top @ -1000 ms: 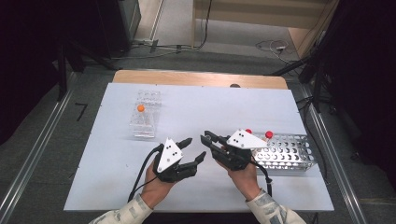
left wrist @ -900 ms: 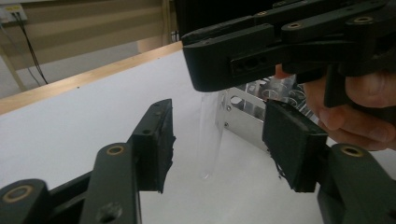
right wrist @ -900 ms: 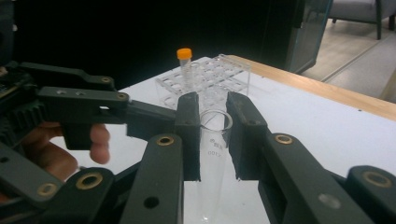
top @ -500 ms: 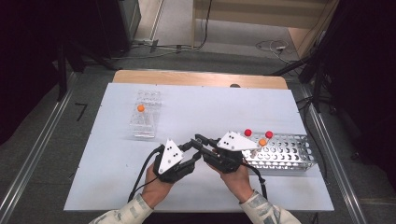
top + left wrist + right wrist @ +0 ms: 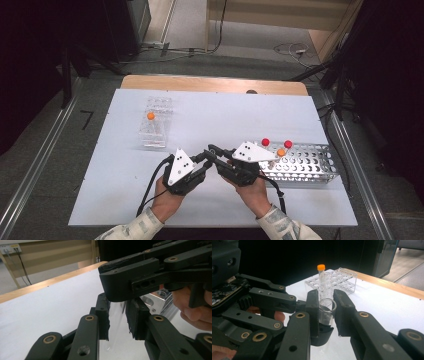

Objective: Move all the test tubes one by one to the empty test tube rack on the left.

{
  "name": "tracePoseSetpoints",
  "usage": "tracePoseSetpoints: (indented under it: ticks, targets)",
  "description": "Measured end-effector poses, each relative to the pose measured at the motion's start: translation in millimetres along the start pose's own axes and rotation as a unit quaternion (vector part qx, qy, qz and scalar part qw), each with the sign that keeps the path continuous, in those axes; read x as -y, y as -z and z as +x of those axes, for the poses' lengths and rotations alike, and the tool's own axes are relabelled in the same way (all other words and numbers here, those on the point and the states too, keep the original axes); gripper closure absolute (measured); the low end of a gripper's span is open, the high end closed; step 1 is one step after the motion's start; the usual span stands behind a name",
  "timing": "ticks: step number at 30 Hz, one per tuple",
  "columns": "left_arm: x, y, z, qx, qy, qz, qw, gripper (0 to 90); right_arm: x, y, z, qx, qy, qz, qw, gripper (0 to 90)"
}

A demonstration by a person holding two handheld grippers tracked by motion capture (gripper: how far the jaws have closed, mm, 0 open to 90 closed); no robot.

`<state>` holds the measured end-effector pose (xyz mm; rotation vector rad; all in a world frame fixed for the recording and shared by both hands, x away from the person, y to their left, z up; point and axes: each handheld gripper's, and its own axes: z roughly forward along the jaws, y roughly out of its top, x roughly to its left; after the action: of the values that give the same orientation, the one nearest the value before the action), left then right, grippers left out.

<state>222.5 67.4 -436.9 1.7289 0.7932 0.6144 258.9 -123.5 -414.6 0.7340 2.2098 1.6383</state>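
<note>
At the near middle of a white bench (image 5: 125, 200), a person's two hand-held grippers meet tip to tip over a single clear glass tube (image 5: 326, 311), open at the top and standing upright between the pads. The right gripper (image 5: 325, 315) pinches the tube just below its rim, a pad pressed to each side. The left gripper (image 5: 117, 317) closes on the same tube, its pads set against the glass from either side, with the right gripper's dark jaw crossing directly above it. From overhead, the left gripper (image 5: 202, 161) and right gripper (image 5: 216, 152) touch in front of the person's hands (image 5: 255, 192), though the tube itself is too small to make out there. A clear plastic rack (image 5: 156, 122) stands well apart at the far left, holding one orange-capped tube (image 5: 150, 116). A metal rack (image 5: 305, 162) sits just beside the right hand, carrying two red-capped tubes (image 5: 265, 142) and another orange-capped one (image 5: 281, 152).
</note>
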Motion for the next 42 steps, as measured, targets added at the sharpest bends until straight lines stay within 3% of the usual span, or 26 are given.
tracePoseSetpoints:
  ticks: [4,13,20,24,31,42]
  targets:
    - [0.2,0.2,0.4,-0.001,0.002,-0.001,1.0,75.7,-0.1,0.2,-0.5,-0.001,0.0,0.001,1.0,71.6]
    - [1.0,-0.7,1.5,0.002,0.009,0.002,1.0,76.0,-2.9,5.8,-5.2,-0.008,-0.008,-0.006,0.9999,60.2]
    - [1.1,0.9,12.8,-0.008,0.029,0.002,0.9996,76.1,-9.7,23.9,-15.0,-0.005,-0.015,-0.026,0.9995,48.4]
    - [-1.9,4.1,24.5,-0.024,0.043,0.003,0.9988,76.0,-9.4,37.4,-20.4,0.001,-0.013,-0.023,0.9997,42.6]
    - [-9.6,11.4,48.0,-0.06,0.068,-0.008,0.9958,76.0,10.1,55.7,-23.7,0.016,0.001,0.005,0.9999,40.1]
    - [-20.3,20.9,86.3,-0.117,0.088,-0.028,0.9888,76.0,26.7,72.7,-24.8,0.029,0.011,0.027,0.9992,38.0]
